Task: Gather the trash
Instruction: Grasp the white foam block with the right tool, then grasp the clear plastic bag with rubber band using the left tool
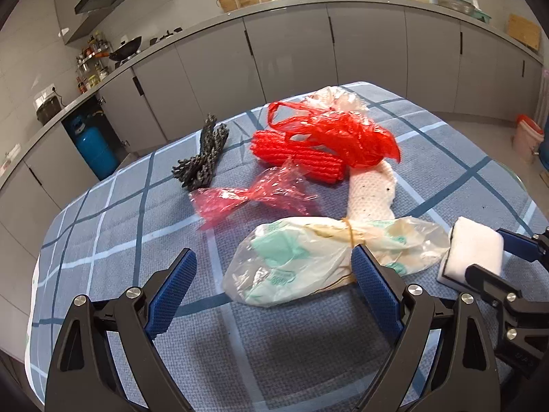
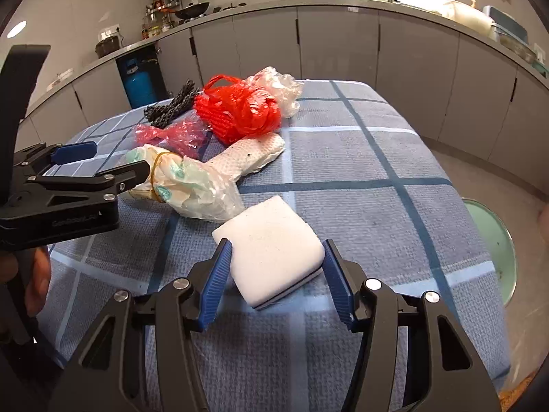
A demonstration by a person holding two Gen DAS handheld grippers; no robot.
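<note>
1. The table under a blue checked cloth [image 2: 377,206] fills both views; its far edge shows against the grey cabinets [image 1: 291,51], its right edge drops to the floor beside a pale green round thing [image 2: 497,240] that the cloth cuts off, and its near edge is hidden behind the gripper bodies. The right half of the cloth lies bare from the trash to that edge.
2. The left gripper [image 1: 274,285] has its jaws wide apart, low over the cloth, its right finger against the tied neck of the bag; whether the pad [image 1: 374,292] touches the plastic I cannot tell. In the right wrist view it enters from the left and hides the bag's near end.
3. The right gripper [image 2: 274,274] stands with its fingers parted on either side of a white foam block [image 2: 271,254]; the left pad [image 2: 214,288] seems to touch the block, a gap shows at the right one.
4. The clear plastic bag with green print [image 1: 291,267], tied with a yellow band, lies just beside the block.
5. Behind it a white foam net sleeve [image 1: 372,192] is partly covered by a red plastic bag [image 1: 336,134], which also overlaps a red foam net [image 1: 298,161] and a crumpled clear bag [image 1: 338,98].
6. A pink film wrapper [image 1: 247,199] lies blurred left of these.
7. A dark foam net [image 1: 206,158] lies farthest left, apart from the rest.
</note>
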